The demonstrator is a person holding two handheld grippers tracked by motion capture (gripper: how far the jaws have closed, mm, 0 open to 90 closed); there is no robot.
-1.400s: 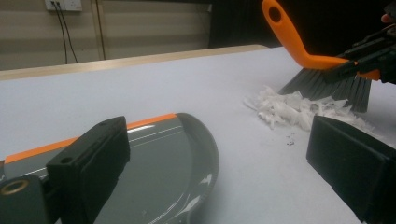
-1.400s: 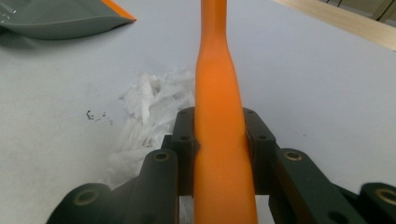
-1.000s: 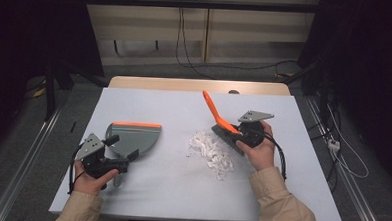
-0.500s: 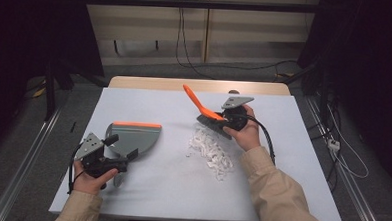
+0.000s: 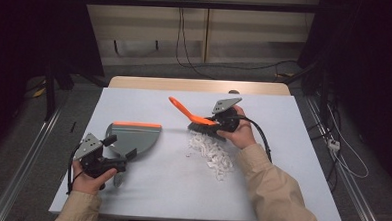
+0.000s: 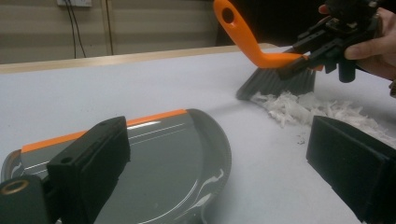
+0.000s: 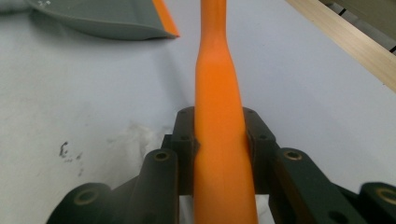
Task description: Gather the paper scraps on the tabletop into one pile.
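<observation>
While its dark bristles rest on the far edge of the paper scraps (image 5: 209, 152), the brush (image 5: 199, 118) shows a bright orange handle that curves up and away toward the left in the high view, with an oval hole near its tip. The right gripper (image 5: 222, 122) is clenched on that handle just above the bristle block; in the right gripper view the orange handle (image 7: 219, 121) runs straight up between the two black jaws, pinched on both sides. The scraps are white, shredded and crinkled, heaped near the middle of the pale grey table (image 5: 282, 144). Well apart to the left lies the dustpan (image 5: 133, 137), grey with an orange strip along its straight lip, glossy inside. The left gripper (image 5: 116, 162) holds the dustpan's near end; its jaws stand wide in the left gripper view, and whether they press on the dustpan I cannot tell.
</observation>
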